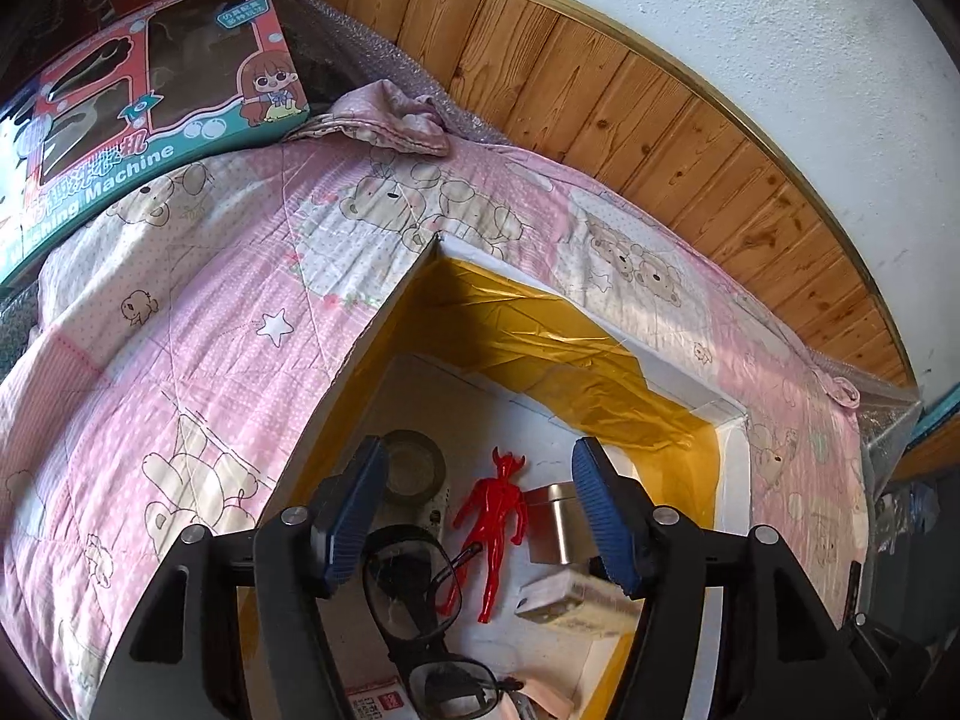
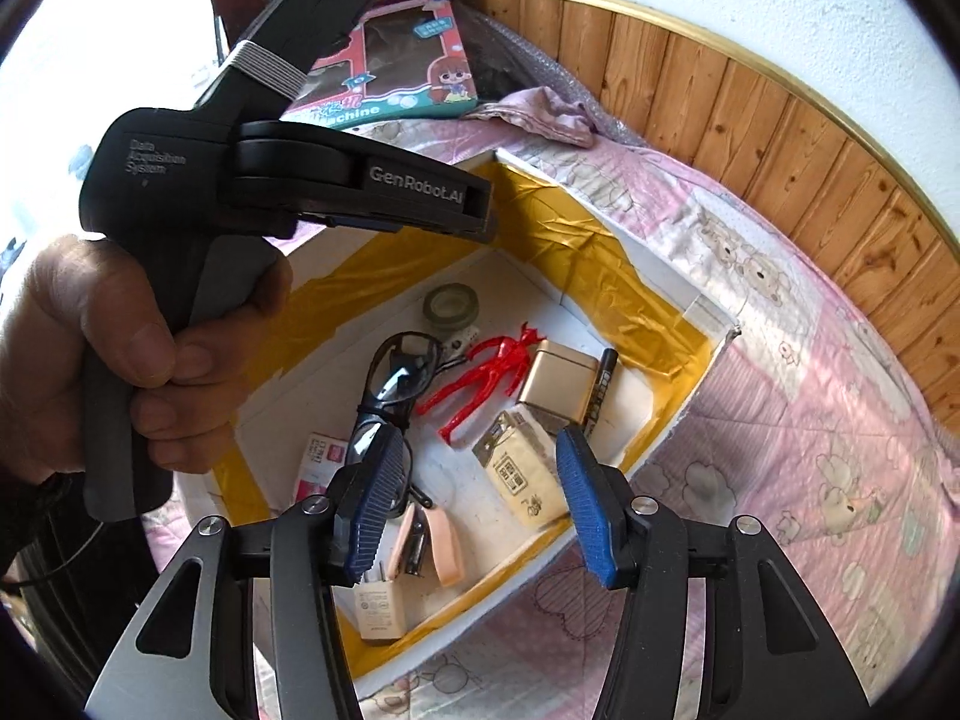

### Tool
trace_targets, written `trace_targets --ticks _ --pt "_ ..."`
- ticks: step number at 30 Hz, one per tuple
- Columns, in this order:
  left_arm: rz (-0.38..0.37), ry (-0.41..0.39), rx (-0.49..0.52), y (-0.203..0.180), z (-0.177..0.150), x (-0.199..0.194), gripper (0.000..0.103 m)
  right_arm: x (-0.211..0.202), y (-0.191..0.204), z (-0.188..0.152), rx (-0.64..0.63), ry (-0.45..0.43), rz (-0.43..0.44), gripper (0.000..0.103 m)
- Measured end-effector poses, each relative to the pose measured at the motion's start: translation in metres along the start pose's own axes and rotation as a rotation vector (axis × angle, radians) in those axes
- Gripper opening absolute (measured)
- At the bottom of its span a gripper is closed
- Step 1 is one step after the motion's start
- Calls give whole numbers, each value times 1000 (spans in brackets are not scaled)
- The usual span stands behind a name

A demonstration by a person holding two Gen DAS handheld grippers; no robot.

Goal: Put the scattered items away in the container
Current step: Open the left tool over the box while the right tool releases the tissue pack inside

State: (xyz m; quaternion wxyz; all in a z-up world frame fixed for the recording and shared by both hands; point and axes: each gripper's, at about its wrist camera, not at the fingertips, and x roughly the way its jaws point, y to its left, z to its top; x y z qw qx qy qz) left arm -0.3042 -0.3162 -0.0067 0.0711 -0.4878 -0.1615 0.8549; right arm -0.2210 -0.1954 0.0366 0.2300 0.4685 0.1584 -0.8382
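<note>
A pink bear-print quilt (image 1: 240, 312) meets wood-panelled wainscot (image 1: 600, 102) (brass-trimmed) beneath a white textured wall (image 1: 750, 18).

Light: bright daylight in both views, strongest from the upper left of the right wrist view, where the picture is blown out white.
Glare: shiny yellow tape (image 1: 540, 324) lining the container (image 2: 711, 360) reflects in patches.
Blur: a pale packet (image 1: 576, 600) is smeared in the left wrist view.
Distortion: the wood panelling (image 1: 690, 120) bows strongly; corners are black.

The box (image 2: 690, 324) is open above; glasses (image 2: 390, 384), red figure (image 2: 486, 378) and packets (image 2: 522, 468) crowd its floor
</note>
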Motion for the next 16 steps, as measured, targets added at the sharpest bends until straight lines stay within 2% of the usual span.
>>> trace_targets --ticks 2,4,7,10,13,16 --pt "-6 -30 36 -4 -9 -21 65 -11 7 -6 -33 -4 -46 57" --pt "-8 -64 86 -8 -23 -48 65 -21 11 -13 -34 0 -53 57" --pt "23 -116 152 -10 -55 -92 65 -28 14 -22 -15 52 22 57" --pt "36 -121 174 -4 -93 -128 65 -34 24 -32 -18 93 75 57" --pt "39 -106 167 5 -127 -153 65 -43 34 -39 -17 91 144 57" --pt "56 -100 156 12 -148 -167 65 -55 46 -42 -28 80 162 57"
